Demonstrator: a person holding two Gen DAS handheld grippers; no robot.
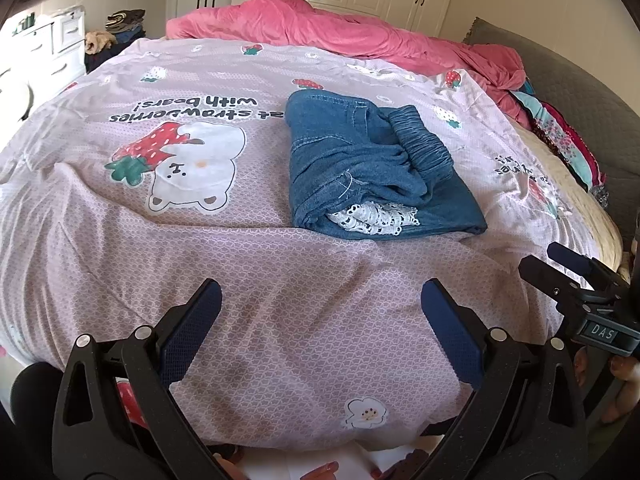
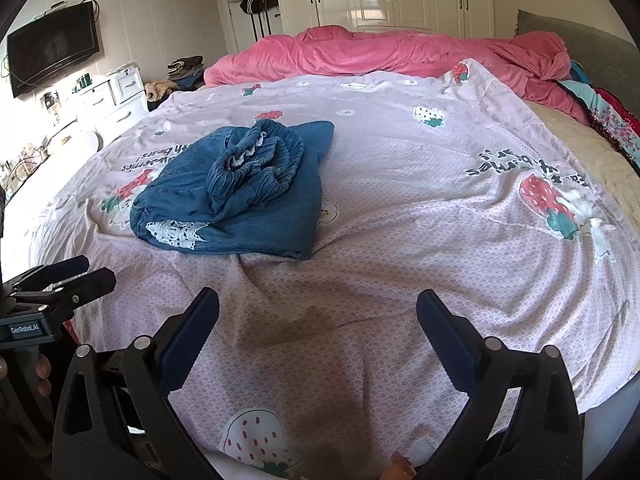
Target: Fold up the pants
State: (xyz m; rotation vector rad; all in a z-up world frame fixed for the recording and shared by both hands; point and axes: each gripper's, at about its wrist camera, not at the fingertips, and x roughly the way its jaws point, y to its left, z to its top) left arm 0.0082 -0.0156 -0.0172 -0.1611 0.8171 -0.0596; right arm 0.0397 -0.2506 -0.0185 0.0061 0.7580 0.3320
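1 folded pants (image 1: 372,168) on bedsheet (image 1: 240,260) (2 grippers' jaws released, empty).

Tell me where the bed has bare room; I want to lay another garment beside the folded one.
Free: the pink strawberry-print sheet right of the folded blue denim pants, and the near strip before both open tools. Crowded: the far edge under the rumpled pink blanket.

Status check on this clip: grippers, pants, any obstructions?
Left gripper open, empty. Right gripper open, empty. Denim pants in a folded bundle on the pink sheet, untouched. Nothing in the way.
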